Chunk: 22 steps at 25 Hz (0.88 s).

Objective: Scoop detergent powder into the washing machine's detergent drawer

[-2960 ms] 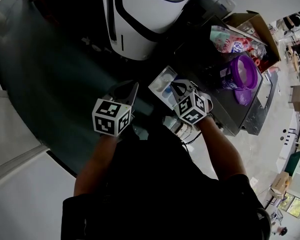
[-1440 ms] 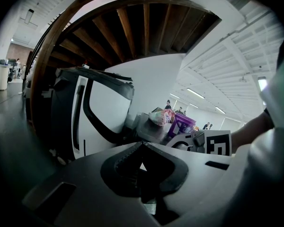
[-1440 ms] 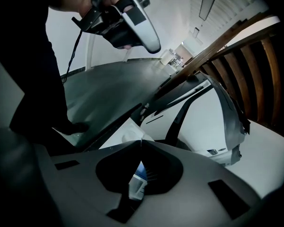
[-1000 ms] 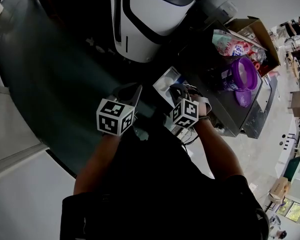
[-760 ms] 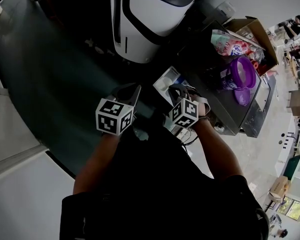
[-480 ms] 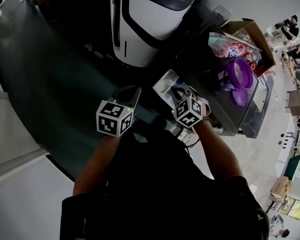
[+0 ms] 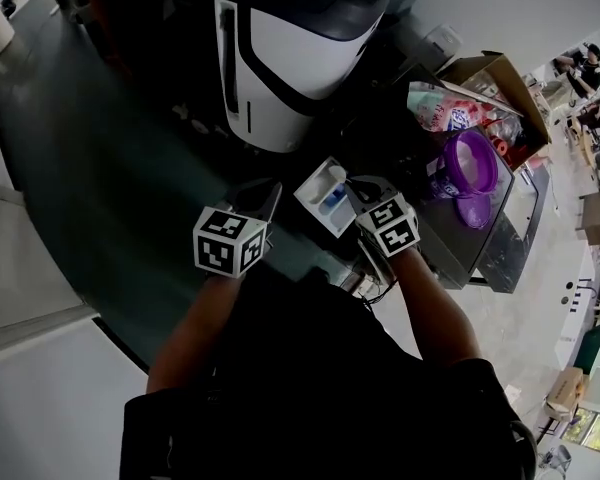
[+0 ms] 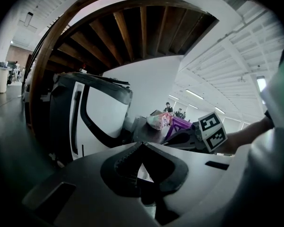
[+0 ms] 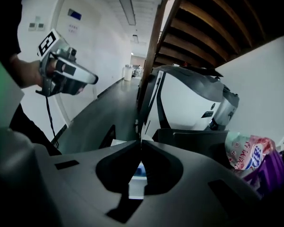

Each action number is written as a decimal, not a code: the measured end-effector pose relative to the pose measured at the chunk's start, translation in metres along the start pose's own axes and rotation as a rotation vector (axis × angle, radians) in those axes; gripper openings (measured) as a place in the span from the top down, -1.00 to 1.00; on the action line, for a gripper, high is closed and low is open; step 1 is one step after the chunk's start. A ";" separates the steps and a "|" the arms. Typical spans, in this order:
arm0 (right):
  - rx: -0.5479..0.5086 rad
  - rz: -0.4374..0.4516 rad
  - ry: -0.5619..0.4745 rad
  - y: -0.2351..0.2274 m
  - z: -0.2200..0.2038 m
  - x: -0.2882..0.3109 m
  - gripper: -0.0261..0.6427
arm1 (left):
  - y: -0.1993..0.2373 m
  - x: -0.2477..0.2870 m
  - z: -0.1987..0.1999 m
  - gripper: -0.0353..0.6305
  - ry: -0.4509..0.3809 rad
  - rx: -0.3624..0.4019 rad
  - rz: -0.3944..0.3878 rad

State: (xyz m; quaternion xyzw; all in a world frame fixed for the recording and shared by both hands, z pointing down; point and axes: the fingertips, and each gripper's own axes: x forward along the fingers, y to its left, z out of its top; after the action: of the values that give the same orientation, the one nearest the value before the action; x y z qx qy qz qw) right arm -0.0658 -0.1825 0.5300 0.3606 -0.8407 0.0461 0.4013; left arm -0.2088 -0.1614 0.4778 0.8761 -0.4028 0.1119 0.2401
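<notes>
- Right claw point(image 9: 141, 143): jaws pressed tip to tip, nothing clamped between them; hovers just beside the detergent drawer point(image 7: 320, 190).
- Left claw point(image 8: 142, 145): jaws likewise together and empty; hangs apart from the drawer, on its far side from the right claw.
- One drawer, white, pulled out and lying between the two claws; shows directly below and ahead of the right claw's tips in the right gripper view.
- Holds a blue part point(image 7: 332, 204) in one compartment; cannot tell whether powder lies in it.
- One purple tub point(image 7: 468, 160), open at the top, to the right of the right claw on a dark top point(image 7: 500, 243); contents unclear.
- One purple round lid point(image 7: 473, 211) just beside the tub.
- One cardboard box point(image 7: 510, 76), flaps open, beyond the tub; contains bags.
- One pink-and-blue printed bag point(image 7: 435, 108) ahead and right of the right claw, near the tub.
- One white machine with a black band point(image 7: 300, 53) straight ahead of both claws.
- Open dark floor point(image 7: 110, 168) left of the left claw; crowded on the right claw's right.
</notes>
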 end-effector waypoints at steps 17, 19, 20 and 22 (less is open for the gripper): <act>0.453 0.157 -0.303 -0.070 -0.010 -0.078 0.87 | -0.086 0.081 0.021 0.87 0.076 0.084 -0.045; 0.494 0.159 -0.332 -0.079 -0.015 -0.089 0.87 | -0.094 0.089 0.023 0.87 0.083 0.098 -0.050; 0.510 0.159 -0.346 -0.083 -0.018 -0.094 0.87 | -0.098 0.093 0.025 0.87 0.086 0.105 -0.052; 0.533 0.159 -0.376 -0.090 -0.022 -0.105 0.87 | -0.107 0.101 0.028 0.87 0.089 0.120 -0.056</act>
State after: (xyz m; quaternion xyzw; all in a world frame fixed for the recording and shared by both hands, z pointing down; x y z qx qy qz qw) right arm 0.0501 -0.1807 0.4512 0.3884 -0.8839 0.2282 0.1259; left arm -0.0622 -0.1818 0.4575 0.8940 -0.3596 0.1679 0.2081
